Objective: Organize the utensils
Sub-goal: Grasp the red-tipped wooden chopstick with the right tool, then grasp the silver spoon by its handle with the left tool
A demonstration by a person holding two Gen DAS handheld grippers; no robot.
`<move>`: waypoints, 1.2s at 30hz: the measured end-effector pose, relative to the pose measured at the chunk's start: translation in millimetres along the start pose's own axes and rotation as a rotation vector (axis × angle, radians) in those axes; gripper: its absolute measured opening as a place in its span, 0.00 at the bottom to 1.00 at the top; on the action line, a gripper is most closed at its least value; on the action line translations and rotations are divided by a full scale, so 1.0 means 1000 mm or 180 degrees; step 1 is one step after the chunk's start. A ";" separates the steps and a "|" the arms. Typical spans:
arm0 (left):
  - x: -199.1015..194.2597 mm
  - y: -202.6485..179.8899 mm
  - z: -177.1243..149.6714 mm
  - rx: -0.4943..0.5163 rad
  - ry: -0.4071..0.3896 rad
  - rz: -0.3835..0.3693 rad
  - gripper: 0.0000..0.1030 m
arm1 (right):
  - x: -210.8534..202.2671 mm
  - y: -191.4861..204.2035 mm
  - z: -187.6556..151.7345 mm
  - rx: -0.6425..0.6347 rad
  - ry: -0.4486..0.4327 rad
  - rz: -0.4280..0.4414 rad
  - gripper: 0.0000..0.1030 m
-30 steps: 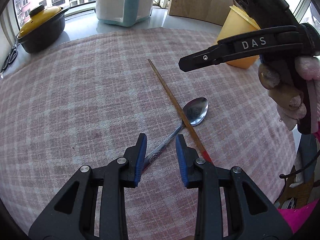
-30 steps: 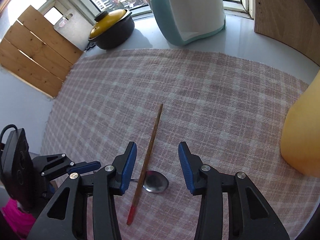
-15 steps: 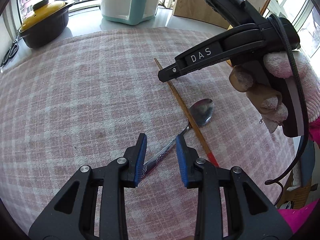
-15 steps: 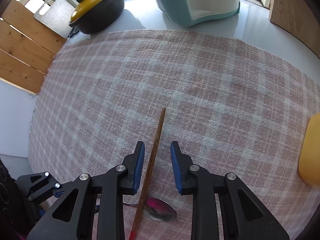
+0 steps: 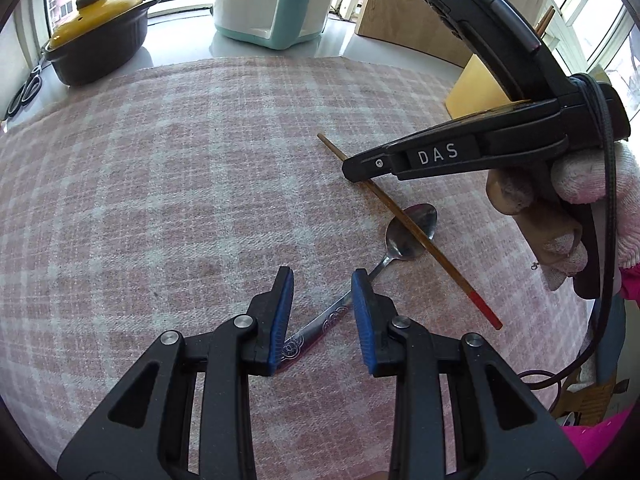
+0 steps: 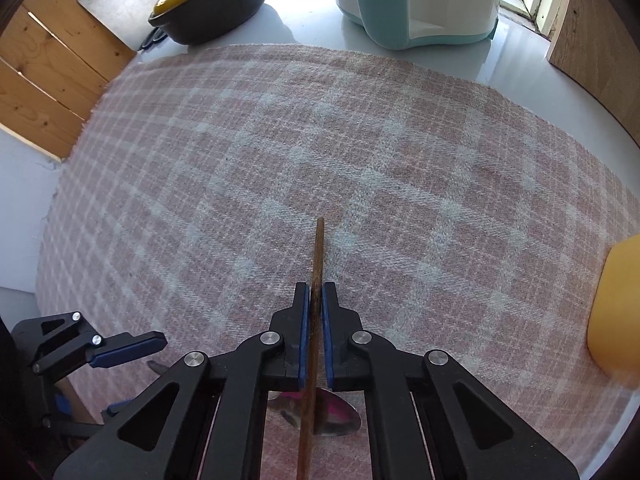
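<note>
A brown chopstick (image 5: 440, 263) with a red end lies slanted on the pink checked cloth (image 5: 200, 180), crossing the bowl of a metal spoon (image 5: 426, 216). My right gripper (image 6: 316, 290) points steeply down and is shut on the chopstick (image 6: 320, 248), which runs straight between its blue pads; the spoon bowl (image 6: 336, 416) shows under its frame. In the left wrist view the right gripper (image 5: 352, 170) touches down on the stick's far part. My left gripper (image 5: 322, 276) stands open just above the spoon's patterned handle, which passes between its fingers without being pinched.
A yellow holder (image 5: 476, 88) with chopsticks in it stands at the cloth's right edge. At the back are a black pot with a yellow lid (image 5: 96, 40), a white and teal appliance (image 5: 272, 0) and a wooden board (image 5: 420, 8). Scissors (image 5: 24, 88) lie far left.
The right gripper came down over the chopstick and its jaws closed from wide apart onto it. The left gripper stayed over the spoon handle, jaws unchanged.
</note>
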State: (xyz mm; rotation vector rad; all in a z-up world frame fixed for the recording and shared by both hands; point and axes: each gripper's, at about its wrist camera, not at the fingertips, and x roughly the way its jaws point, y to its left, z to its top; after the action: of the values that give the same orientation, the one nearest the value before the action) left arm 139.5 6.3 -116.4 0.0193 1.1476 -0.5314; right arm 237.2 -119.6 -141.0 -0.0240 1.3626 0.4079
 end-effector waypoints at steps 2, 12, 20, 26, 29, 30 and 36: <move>0.003 -0.004 0.001 0.0028 0.0016 -0.0014 0.28 | -0.003 -0.004 -0.006 0.0024 -0.0006 0.0014 0.04; 0.023 -0.045 0.016 0.0374 0.0076 -0.0111 0.28 | -0.024 -0.042 -0.029 0.0247 -0.0109 -0.0068 0.04; 0.043 -0.062 0.032 0.0649 0.0162 -0.0006 0.28 | -0.037 -0.070 -0.052 0.0380 -0.0136 -0.0120 0.04; 0.056 -0.062 0.033 0.0741 0.0304 -0.0010 0.29 | -0.041 -0.077 -0.061 0.0419 -0.0161 -0.0117 0.04; 0.059 -0.064 0.034 0.0791 0.0309 0.0000 0.29 | -0.039 -0.078 -0.062 0.0427 -0.0157 -0.0122 0.04; 0.059 -0.064 0.035 0.0804 0.0310 0.0011 0.29 | -0.039 -0.079 -0.063 0.0430 -0.0155 -0.0125 0.04; 0.067 -0.074 0.035 0.0973 0.0299 0.0080 0.29 | -0.039 -0.083 -0.065 0.0440 -0.0157 -0.0124 0.04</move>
State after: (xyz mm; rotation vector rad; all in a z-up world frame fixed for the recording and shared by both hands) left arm 159.3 -94.8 -140.8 0.3248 1.1467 -0.6851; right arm 195.1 -223.1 -135.8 0.0730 1.3367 0.2792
